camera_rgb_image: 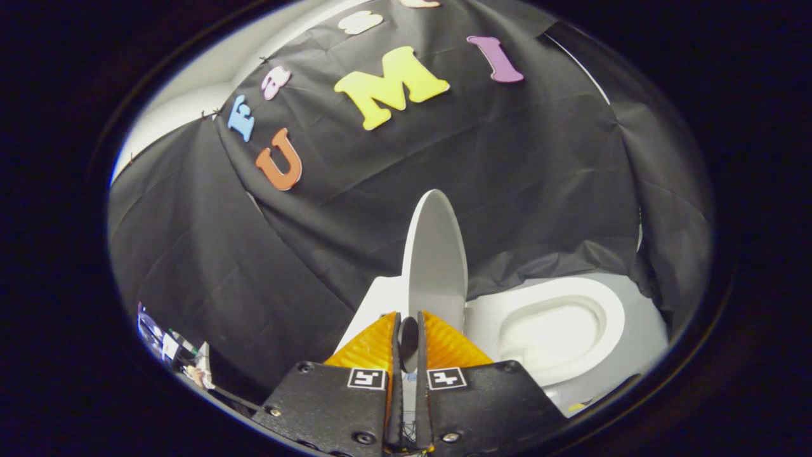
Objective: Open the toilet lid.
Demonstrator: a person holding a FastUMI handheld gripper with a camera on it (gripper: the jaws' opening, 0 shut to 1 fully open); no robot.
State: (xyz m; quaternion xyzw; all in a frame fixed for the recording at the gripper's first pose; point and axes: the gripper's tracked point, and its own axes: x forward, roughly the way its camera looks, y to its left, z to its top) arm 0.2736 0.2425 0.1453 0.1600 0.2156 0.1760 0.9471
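The white toilet lid [436, 254] is lifted well off the seat and I see it almost edge-on, rising straight ahead of the fingers. My gripper [409, 335] is shut on the lid's near rim, with one finger [371, 346] on each face. The white seat [507, 311] and the open bowl [552, 333] lie uncovered to the right of the lid. The gripped part of the rim is in shadow between the fingers.
A white part of the toilet body [374, 298] shows on the left of the lid. Black cloth [254, 266] hangs close behind and around the toilet. Some small cluttered items [171, 349] sit low at the far left.
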